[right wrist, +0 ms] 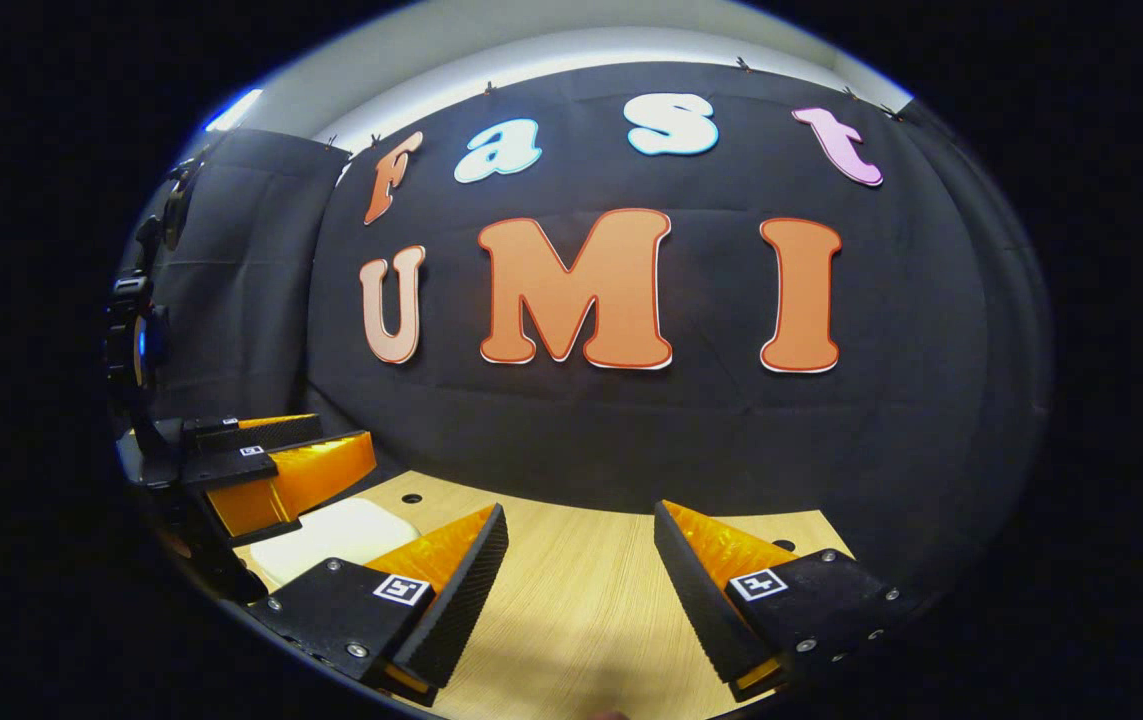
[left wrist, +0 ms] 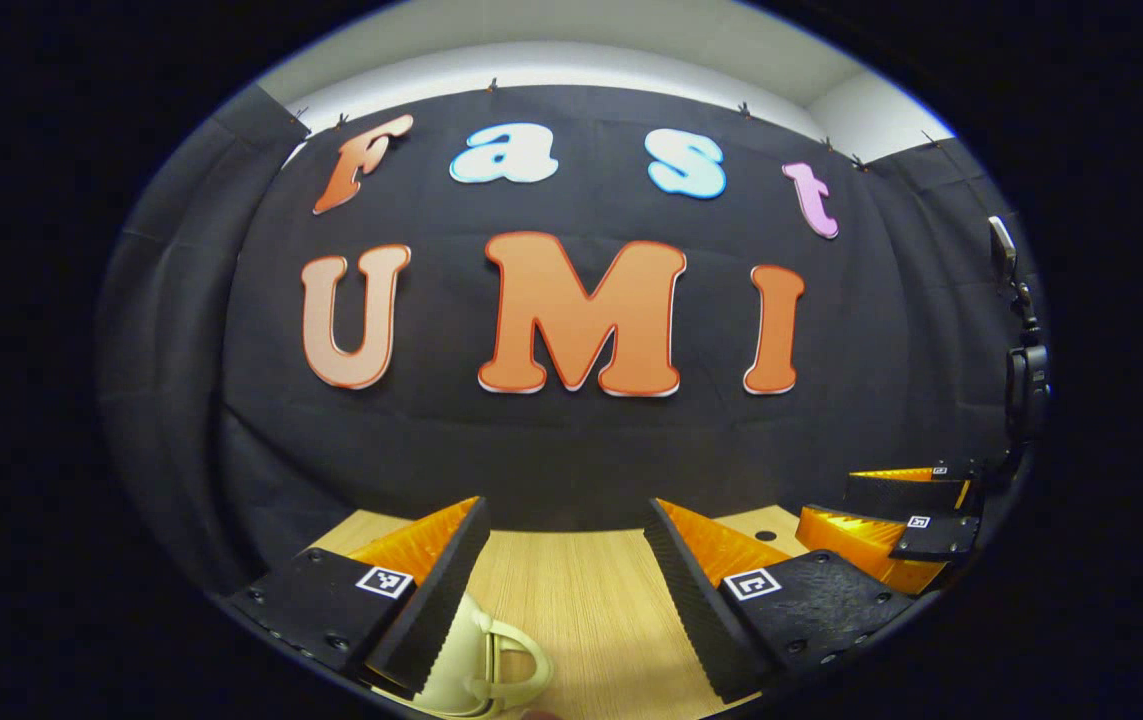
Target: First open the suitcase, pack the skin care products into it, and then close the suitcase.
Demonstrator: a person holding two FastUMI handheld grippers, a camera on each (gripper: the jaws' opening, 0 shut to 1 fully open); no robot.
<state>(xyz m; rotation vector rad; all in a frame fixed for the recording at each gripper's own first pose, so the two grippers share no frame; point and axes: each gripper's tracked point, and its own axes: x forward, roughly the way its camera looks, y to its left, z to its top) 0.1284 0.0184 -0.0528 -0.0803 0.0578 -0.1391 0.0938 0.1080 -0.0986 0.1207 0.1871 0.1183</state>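
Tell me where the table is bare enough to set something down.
The table is bare between the right claw fingers and back to the cloth wall. In the left gripper view, bare wood also lies between the left claw fingers. It is crowded at the cream suitcase under that claw's left finger.

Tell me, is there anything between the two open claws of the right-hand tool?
No. In the right gripper view, the right gripper stands open, and between its fingers lies bare wooden table. The cream suitcase sits off to the side, under the left gripper.
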